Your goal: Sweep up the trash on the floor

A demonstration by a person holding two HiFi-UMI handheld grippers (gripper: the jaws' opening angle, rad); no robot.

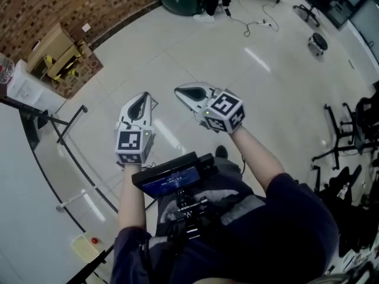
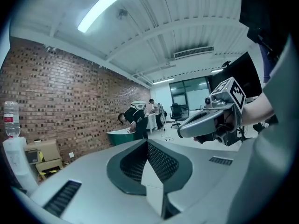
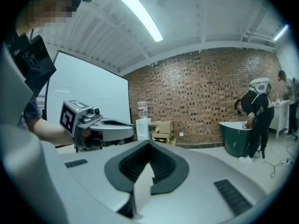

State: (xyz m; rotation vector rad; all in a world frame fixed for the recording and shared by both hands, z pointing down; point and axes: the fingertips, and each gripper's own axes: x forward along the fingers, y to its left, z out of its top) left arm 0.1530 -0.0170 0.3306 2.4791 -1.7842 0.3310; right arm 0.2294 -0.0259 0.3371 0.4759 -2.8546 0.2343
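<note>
My left tool [image 1: 143, 99] and right tool [image 1: 183, 93] are clenched empty (no broom yet). Held this close they may knock together, and trash on the floor [image 1: 195, 46] seems out of view.

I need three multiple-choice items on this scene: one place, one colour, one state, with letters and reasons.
1. Where do the cardboard boxes stand? A) beside the brick wall B) under a chair C) on a desk
2. What colour is the tub? A) red B) green C) yellow
3. How are the jaws of the left gripper and right gripper? A) shut, empty B) wide open C) holding a broom
1 A: they sit at the wall's foot. 2 B: dark green. 3 A: each gripper view shows jaws together, nothing between.
</note>
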